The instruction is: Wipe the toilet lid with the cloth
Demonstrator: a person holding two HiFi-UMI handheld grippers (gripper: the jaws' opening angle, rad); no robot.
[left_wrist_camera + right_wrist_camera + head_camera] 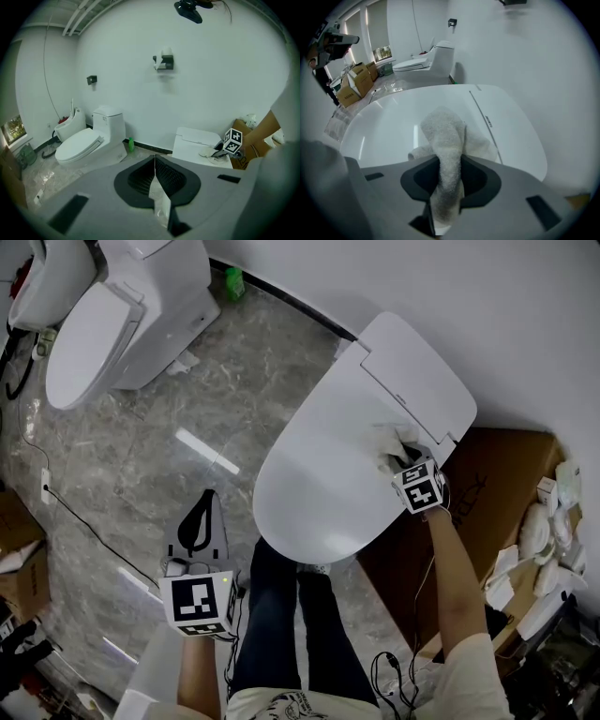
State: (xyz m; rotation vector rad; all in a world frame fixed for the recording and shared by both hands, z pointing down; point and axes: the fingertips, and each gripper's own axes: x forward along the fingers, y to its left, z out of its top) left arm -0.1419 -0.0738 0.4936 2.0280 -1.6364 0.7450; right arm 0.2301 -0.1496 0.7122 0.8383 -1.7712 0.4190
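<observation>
currently at the wiping step, i have my right gripper point(447, 165) pinching the white cloth point(443, 131) and pressing it onto the closed toilet lid point(319, 474), near its rear edge. my left gripper point(155, 174) hangs well apart over the floor point(141, 456), jaws pressed together, with a pale sliver in the seam that i cannot identify. by my reading most of the lid awaits; the next move calls for drawing the cloth forward under steady pressure without loosening the pinch.
</observation>
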